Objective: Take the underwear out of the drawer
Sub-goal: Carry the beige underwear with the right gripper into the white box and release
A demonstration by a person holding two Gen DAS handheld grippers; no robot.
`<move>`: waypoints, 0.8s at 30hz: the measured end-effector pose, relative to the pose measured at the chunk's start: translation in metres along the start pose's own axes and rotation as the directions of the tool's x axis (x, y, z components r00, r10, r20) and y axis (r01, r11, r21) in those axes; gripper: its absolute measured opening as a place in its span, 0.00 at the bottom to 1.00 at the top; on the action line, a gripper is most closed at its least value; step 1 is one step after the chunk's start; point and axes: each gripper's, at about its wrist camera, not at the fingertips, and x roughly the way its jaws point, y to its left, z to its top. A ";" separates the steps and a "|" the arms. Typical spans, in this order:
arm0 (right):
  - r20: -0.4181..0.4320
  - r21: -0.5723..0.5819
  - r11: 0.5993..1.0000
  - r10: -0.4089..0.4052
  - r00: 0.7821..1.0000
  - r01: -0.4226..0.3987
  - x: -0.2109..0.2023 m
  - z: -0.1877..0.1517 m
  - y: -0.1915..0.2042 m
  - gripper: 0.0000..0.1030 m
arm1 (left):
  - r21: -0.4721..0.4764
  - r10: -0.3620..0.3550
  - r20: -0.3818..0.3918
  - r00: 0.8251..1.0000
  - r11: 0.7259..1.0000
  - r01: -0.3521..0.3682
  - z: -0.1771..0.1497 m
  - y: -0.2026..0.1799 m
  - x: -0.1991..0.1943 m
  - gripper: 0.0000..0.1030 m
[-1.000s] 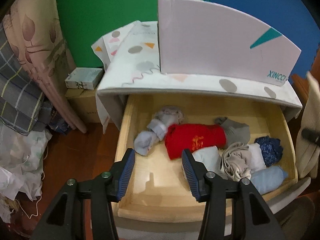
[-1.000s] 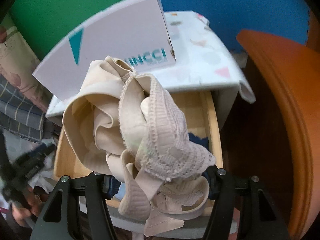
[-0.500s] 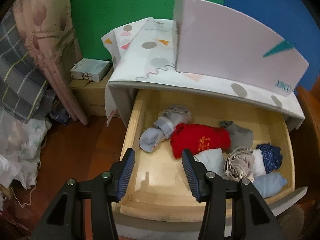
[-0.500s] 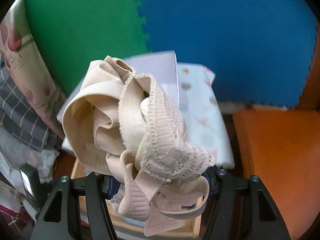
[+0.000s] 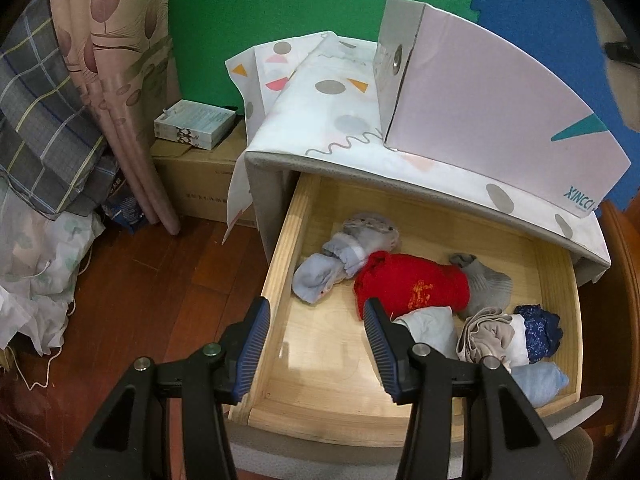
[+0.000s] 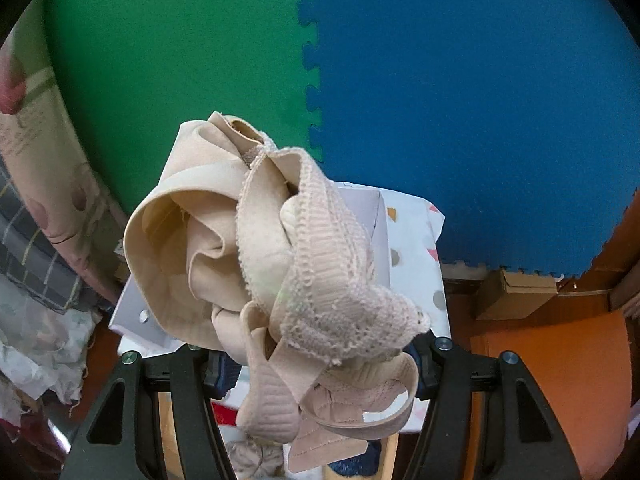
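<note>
The wooden drawer [image 5: 280,272] stands pulled open under a cloth-covered cabinet. Inside lie a red garment [image 5: 412,284], pale blue rolled socks [image 5: 320,276], a grey sock [image 5: 488,280], a beige roll [image 5: 484,332], a dark blue piece [image 5: 536,328] and light blue rolls [image 5: 536,380]. My left gripper [image 5: 316,344] is open and empty above the drawer's front left part. My right gripper [image 6: 316,364] is shut on a bundle of beige lace underwear [image 6: 272,264], held high above the cabinet; the bundle hides its fingertips.
A pink box marked XINCCI [image 5: 492,128] stands on the cabinet top. Curtains and a checked cloth [image 5: 52,120] hang at left, with a cardboard box [image 5: 196,176] on the floor. An orange wooden surface [image 6: 560,380] lies at right. Green and blue foam mats back the scene.
My right gripper has risen with the beige underwear, so the drawer has dropped low in its view. My left gripper has shifted left and stays open.
</note>
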 end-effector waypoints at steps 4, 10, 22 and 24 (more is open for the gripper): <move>-0.061 -0.009 0.999 -0.052 0.997 0.052 0.039 0.014 0.010 0.59 | -0.003 -0.005 0.003 1.000 1.000 0.005 0.000 0.001 0.000 0.48; -0.193 -0.003 0.993 -0.114 0.975 0.116 0.099 0.009 0.013 0.59 | -0.021 -0.024 0.008 1.000 0.999 0.025 0.001 0.003 0.001 0.48; -0.339 -0.012 0.971 -0.227 0.913 0.238 0.142 -0.016 0.017 0.60 | -0.025 -0.041 0.012 0.999 0.999 0.041 0.001 0.003 0.000 0.48; -0.349 -0.016 0.965 -0.251 0.903 0.261 0.142 -0.020 0.022 0.60 | -0.026 -0.042 0.012 0.999 0.999 0.042 0.001 0.003 0.000 0.48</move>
